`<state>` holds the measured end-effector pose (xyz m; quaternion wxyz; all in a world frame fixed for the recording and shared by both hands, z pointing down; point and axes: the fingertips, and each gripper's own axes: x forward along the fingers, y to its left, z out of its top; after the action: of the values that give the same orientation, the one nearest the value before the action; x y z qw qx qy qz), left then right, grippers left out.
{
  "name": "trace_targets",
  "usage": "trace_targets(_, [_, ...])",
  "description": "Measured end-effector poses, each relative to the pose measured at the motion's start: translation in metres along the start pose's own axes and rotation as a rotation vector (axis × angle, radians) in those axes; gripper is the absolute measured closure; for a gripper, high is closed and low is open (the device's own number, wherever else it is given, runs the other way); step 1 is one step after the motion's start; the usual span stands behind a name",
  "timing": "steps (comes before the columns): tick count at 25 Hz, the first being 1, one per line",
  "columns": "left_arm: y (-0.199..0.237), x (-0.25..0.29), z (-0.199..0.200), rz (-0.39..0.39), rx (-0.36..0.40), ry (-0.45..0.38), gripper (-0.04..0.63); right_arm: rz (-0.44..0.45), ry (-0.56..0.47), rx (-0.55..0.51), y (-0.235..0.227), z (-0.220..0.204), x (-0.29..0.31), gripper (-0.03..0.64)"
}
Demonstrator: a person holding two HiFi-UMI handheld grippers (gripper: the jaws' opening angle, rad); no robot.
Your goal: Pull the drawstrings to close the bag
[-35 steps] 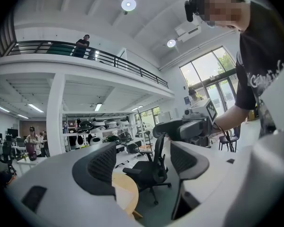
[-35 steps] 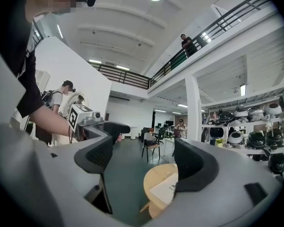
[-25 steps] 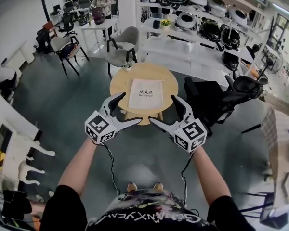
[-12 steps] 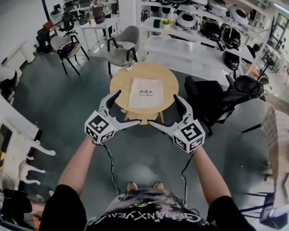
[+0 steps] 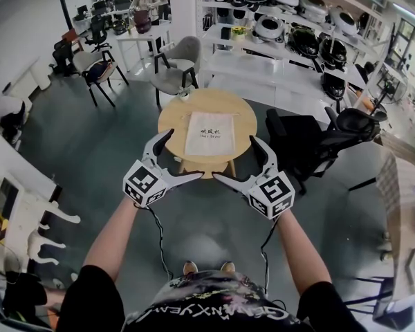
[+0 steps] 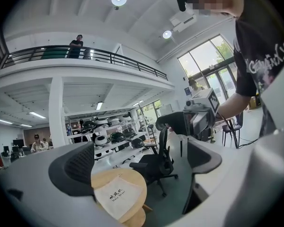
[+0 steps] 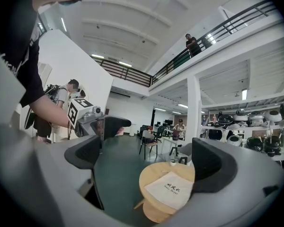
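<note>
A flat white drawstring bag (image 5: pixel 209 134) with dark print lies on a small round wooden table (image 5: pixel 171 120) ahead of me. Both grippers hover in the air short of the table's near edge, not touching the bag. My left gripper (image 5: pixel 187 155) is open and empty, at the table's front left. My right gripper (image 5: pixel 234 158) is open and empty, at the front right. The left gripper view shows the bag (image 6: pixel 116 196) low between its wide jaws. The right gripper view shows the bag (image 7: pixel 173 189) on the table (image 7: pixel 154 174), well beyond its jaws. I cannot make out the drawstrings.
A black office chair (image 5: pixel 301 144) stands close to the table's right side. A grey chair (image 5: pixel 176 64) is behind the table. White shelves (image 5: pixel 263 68) with round appliances run at the back right. A small pot (image 5: pixel 182 96) sits on the table's far edge. People (image 5: pixel 144 2) stand at desks far back.
Both grippers' jaws have spread a little wider. The hands have barely shifted; the bag lies as before.
</note>
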<state>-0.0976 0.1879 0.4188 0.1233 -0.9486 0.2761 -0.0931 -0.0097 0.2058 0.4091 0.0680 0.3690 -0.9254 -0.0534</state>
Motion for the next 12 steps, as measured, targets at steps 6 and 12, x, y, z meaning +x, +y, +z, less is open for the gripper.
trace_targets(6, [-0.004,0.006,0.003,0.002,-0.005,-0.001,0.006,0.000,-0.010,0.002,-0.007,0.001,-0.006,0.031])
trace_targets(12, [-0.007,0.014,0.004,0.010,-0.005,0.001,0.006,0.004,-0.018,-0.005,-0.014,-0.001,-0.011,0.031])
